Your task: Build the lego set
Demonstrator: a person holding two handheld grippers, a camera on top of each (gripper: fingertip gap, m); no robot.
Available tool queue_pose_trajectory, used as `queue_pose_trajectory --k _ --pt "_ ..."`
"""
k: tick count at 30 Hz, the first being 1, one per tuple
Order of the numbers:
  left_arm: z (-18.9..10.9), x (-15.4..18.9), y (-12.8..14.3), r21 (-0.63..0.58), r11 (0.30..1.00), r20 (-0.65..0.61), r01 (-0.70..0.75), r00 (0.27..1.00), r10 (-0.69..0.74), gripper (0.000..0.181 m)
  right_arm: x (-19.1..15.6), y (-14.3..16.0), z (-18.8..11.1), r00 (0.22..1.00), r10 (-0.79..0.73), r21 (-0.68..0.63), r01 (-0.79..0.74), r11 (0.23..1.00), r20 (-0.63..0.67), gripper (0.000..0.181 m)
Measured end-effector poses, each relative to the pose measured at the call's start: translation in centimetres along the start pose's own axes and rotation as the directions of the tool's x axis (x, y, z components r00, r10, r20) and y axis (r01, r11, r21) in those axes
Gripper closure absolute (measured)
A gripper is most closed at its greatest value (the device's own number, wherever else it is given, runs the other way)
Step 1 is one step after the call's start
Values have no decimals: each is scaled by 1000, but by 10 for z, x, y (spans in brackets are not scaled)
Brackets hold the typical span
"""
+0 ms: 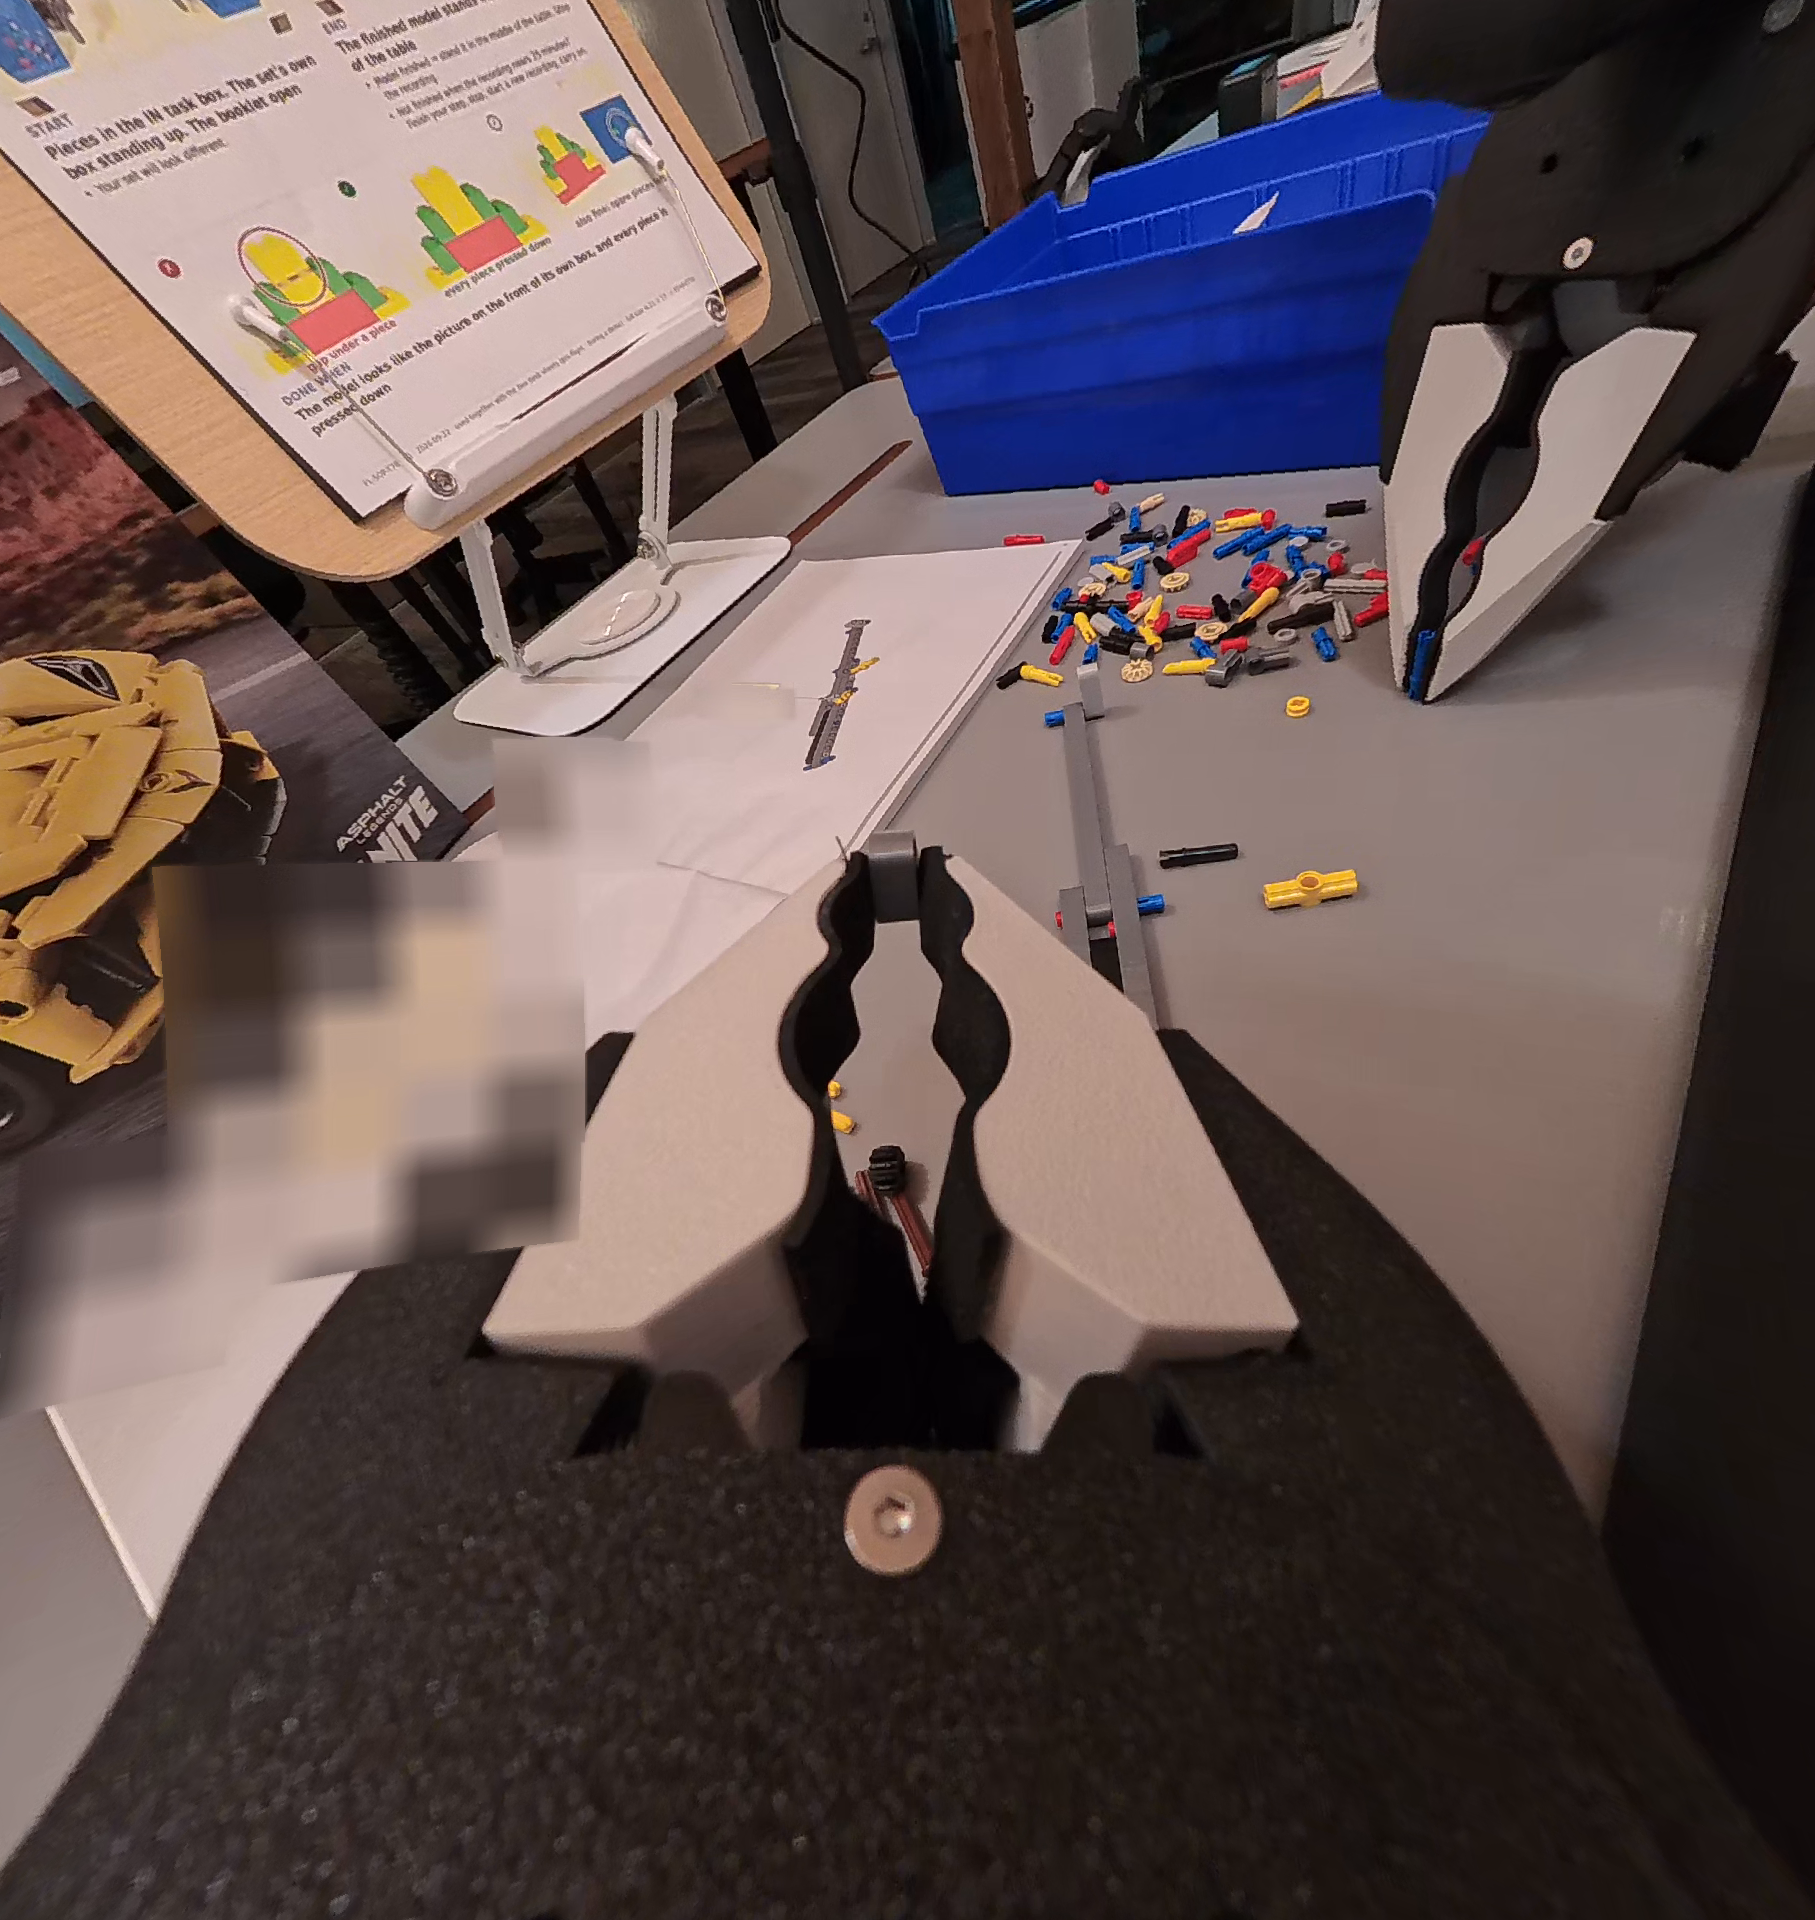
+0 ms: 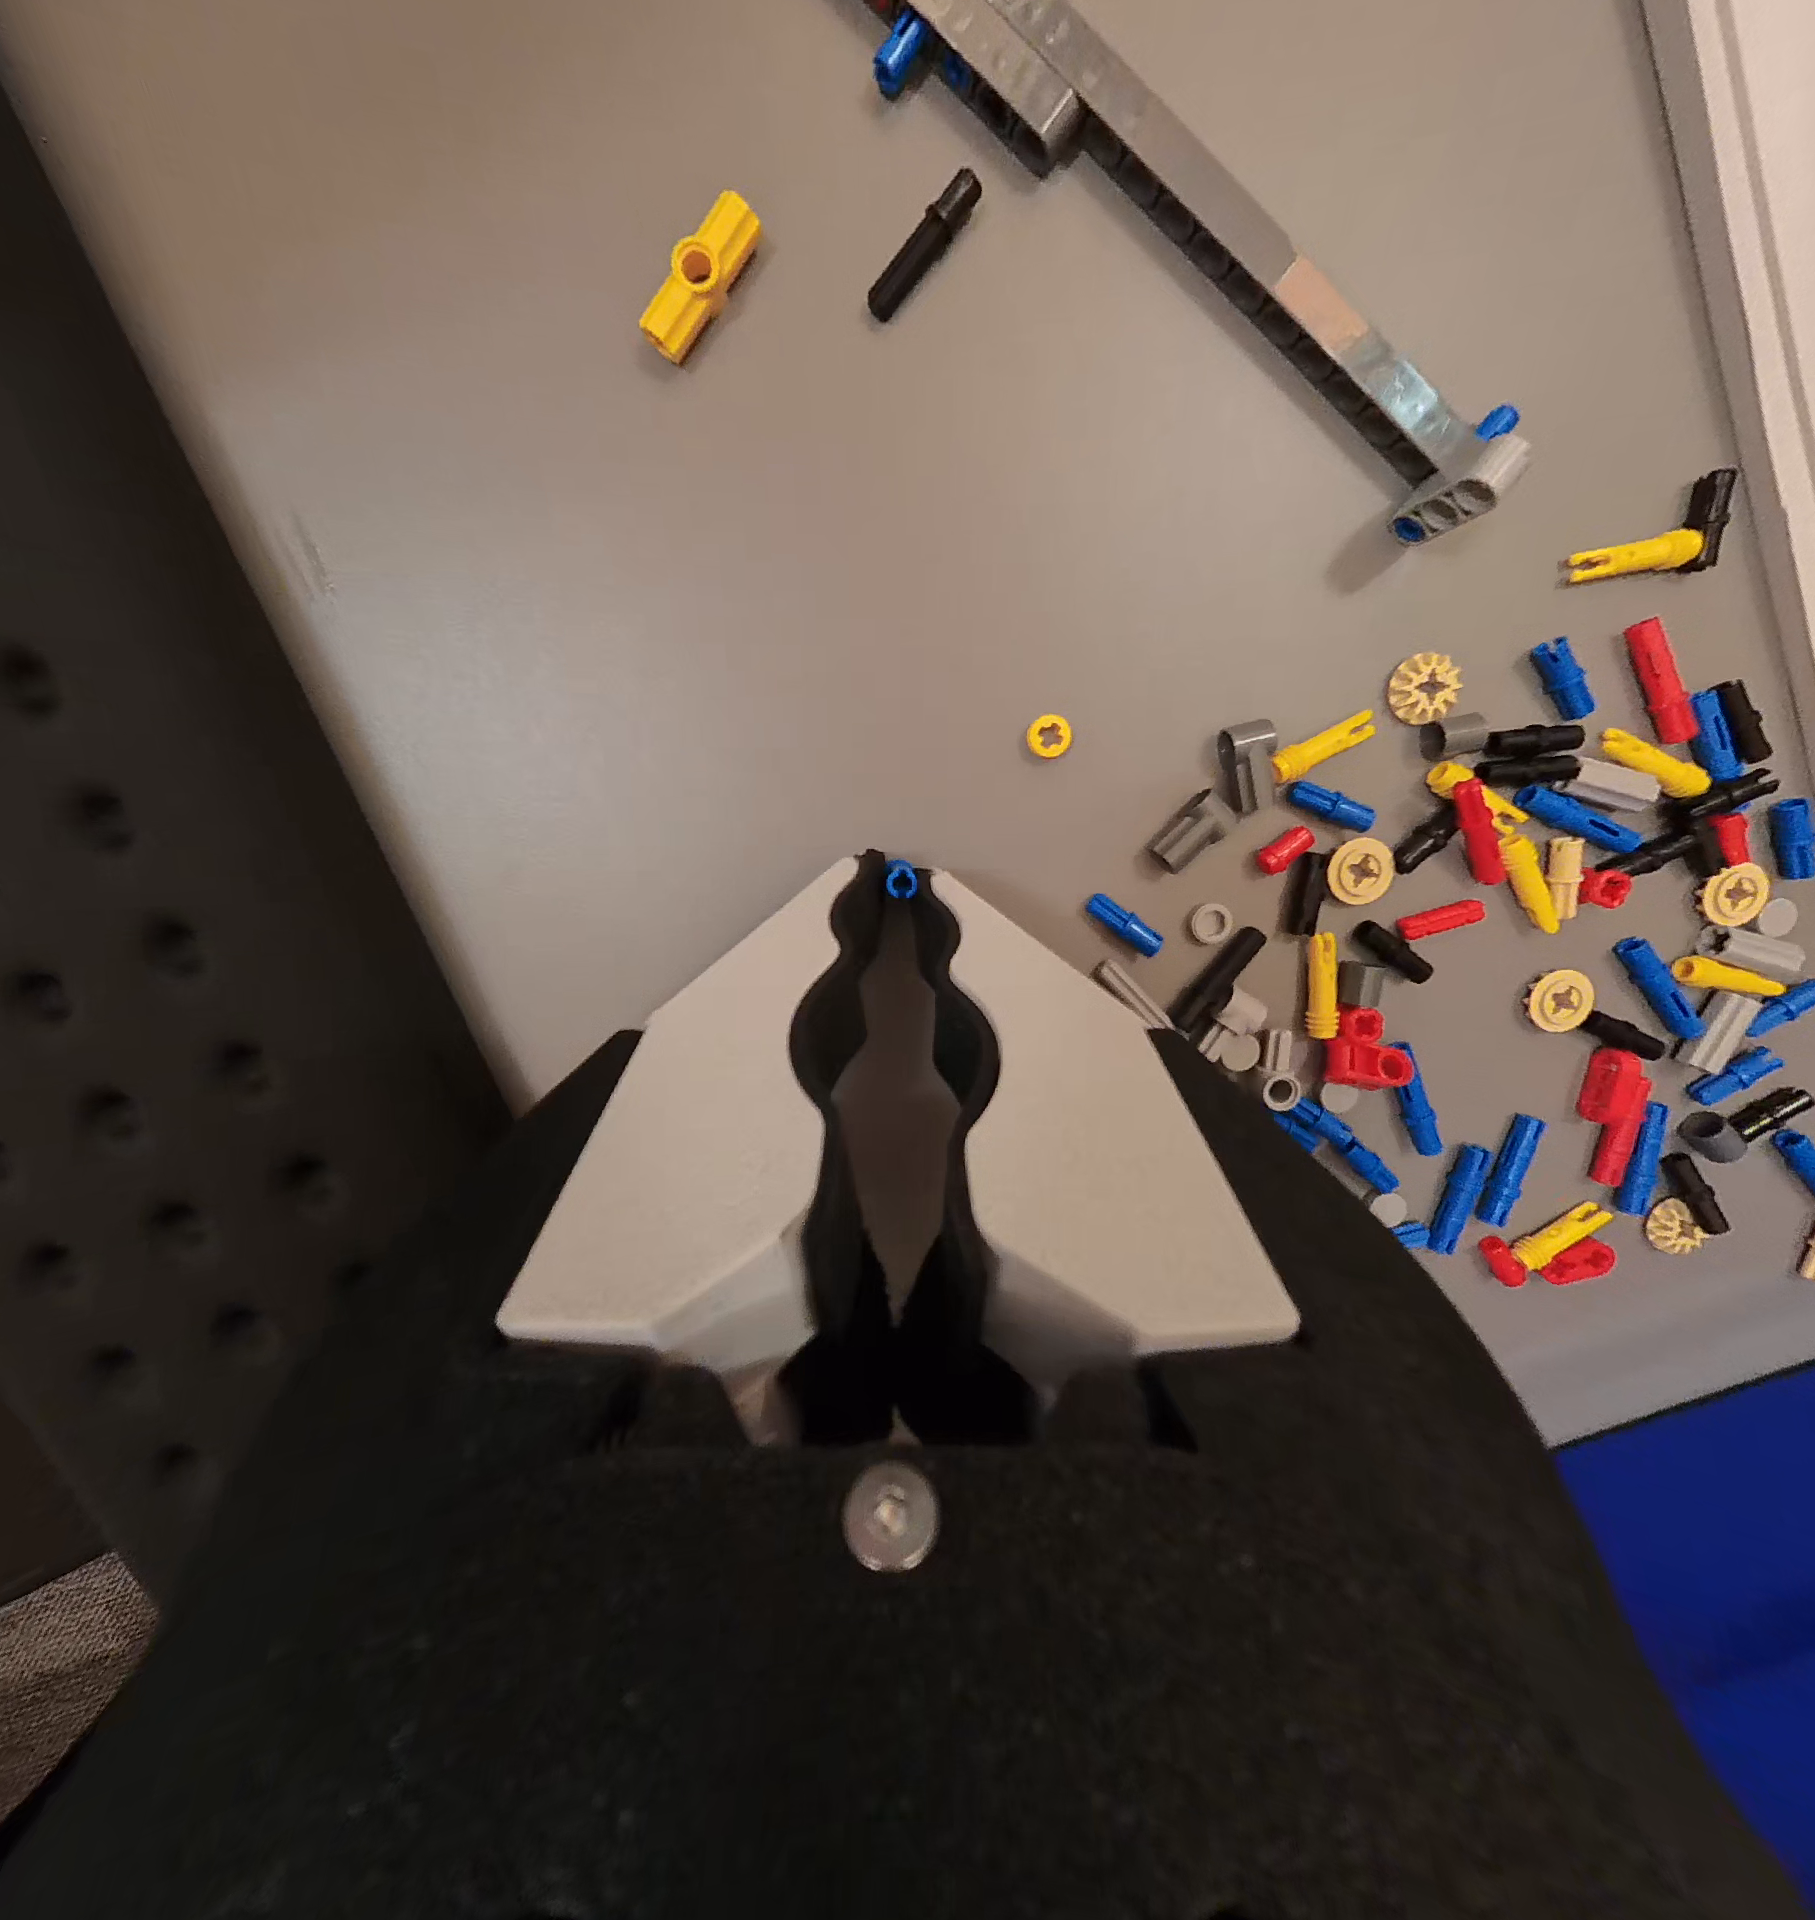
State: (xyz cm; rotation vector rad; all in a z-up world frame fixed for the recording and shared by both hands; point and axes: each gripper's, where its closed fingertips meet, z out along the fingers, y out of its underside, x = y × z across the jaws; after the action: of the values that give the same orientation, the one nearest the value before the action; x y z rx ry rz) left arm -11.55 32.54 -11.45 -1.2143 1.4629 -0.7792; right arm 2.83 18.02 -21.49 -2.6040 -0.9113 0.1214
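In the left wrist view my left gripper [image 1: 892, 871] is shut on a small grey piece [image 1: 892, 883] held above the grey table. A long grey beam assembly [image 1: 1090, 831] with blue pins lies just to its right; it also shows in the right wrist view [image 2: 1194, 218]. My right gripper [image 2: 898, 878] is shut on a small blue pin [image 2: 900, 881], tips pointing down at the table beside a pile of small pins and gears [image 2: 1557, 935]. In the left wrist view the right gripper [image 1: 1422, 675] stands at the pile's [image 1: 1215, 592] right edge.
A yellow connector [image 2: 700, 275], a black pin [image 2: 924, 244] and a yellow ring [image 2: 1048, 735] lie loose. A blue bin [image 1: 1142, 343] stands behind the pile. An open booklet [image 1: 882, 665], a sheet stand [image 1: 363, 260] and the set box [image 1: 72, 831] are at left. A black perforated panel [image 2: 103, 831] borders the table. Some 25 centimetres of space lies between my two pairs of fingers. Between my right fingertips and the yellow connector [image 2: 700, 275] there is roughly 10 centimetres. The left camera catches it too, in the left wrist view [image 1: 1311, 880].
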Motion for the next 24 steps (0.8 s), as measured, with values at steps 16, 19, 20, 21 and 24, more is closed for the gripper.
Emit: queue_pose_trajectory --k 16,19,20,21,24 --pt "0 0 -1 1 1000 0 1 1000 -1 175 2 2 -1 1000 -24 -9 23 1000 -20 173" --pt "0 0 0 1 1000 1 1 1000 -1 175 1 2 -1 1000 -22 -8 22 1000 -17 173" --pt "0 0 -1 1 1000 0 1 1000 -1 175 1 2 -1 1000 -22 -9 22 1000 -16 173" --pt "0 0 0 0 1000 0 1 1000 -1 175 1 1 -1 1000 -22 -8 22 1000 -16 172" --pt "0 0 -1 2 1000 1 2 1000 -2 175 0 1 -1 1000 -23 -5 23 1000 -15 168"
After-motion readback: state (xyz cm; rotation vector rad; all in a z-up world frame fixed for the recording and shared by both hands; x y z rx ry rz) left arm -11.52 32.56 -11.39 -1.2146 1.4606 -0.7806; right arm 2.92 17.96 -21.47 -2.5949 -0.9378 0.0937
